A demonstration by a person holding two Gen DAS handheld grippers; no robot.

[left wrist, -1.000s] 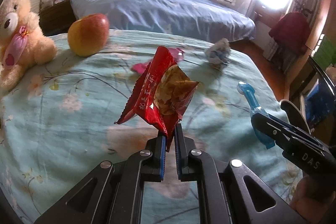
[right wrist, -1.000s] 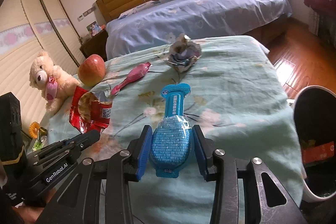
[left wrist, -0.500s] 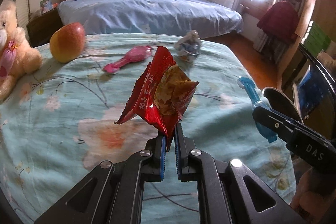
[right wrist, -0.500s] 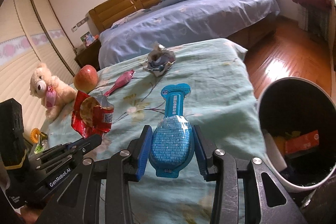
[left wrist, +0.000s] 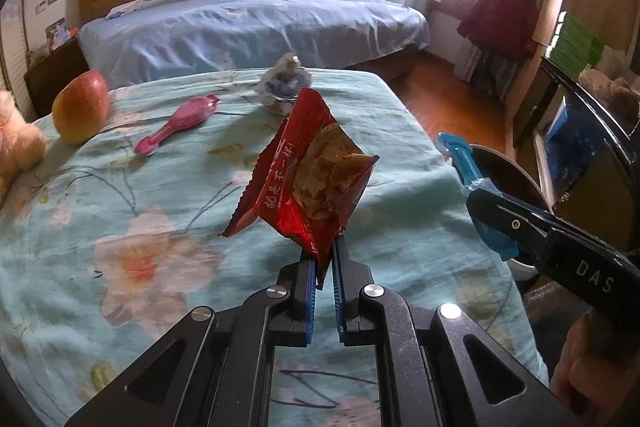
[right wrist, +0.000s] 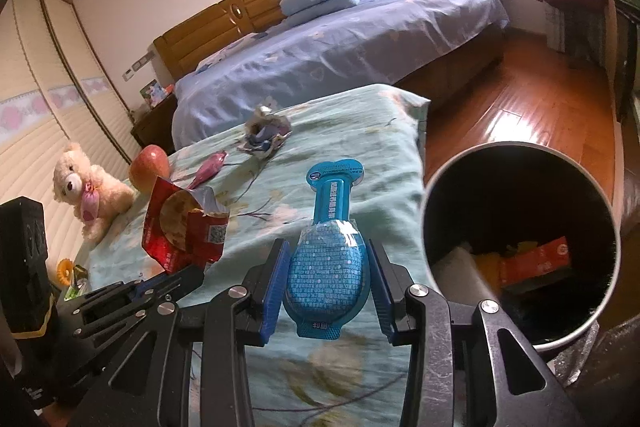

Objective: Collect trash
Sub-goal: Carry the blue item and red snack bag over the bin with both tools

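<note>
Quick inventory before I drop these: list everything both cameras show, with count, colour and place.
snack bag: 1, red, held above the bedspread
blue packet: 1, held beside the bin
crumpled wrapper: 1, silver-blue, far end of bedspread
pink packet: 1, lying near the apple
apple: 1, red-yellow, far left
teddy bear: 1, cream, left edge
trash bin: 1, dark inside, already holding trash, on the floor right of the bed
bedspread: 1, teal floral
left gripper: black, blue fingers
right gripper: black, blue fingers
</note>
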